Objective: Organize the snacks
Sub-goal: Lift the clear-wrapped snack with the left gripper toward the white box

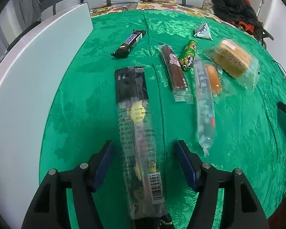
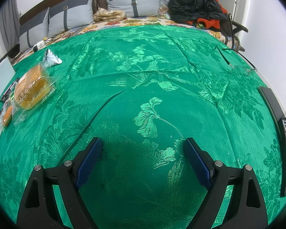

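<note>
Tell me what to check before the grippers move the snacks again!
1. Left hand-held gripper open: ok, pads clear of the long black-and-clear snack pack.
2. That pack flat on the green cloth: cannot tell, its near end is blurred.
3. Right hand-held gripper open and empty: ok.
4. Snickers bar lying apart from the others: ok.
5. Clear sausage stick apart from the little orange bun: not ok, they lie against each other.
6. Wrapped cake on the cloth: ok.
</note>
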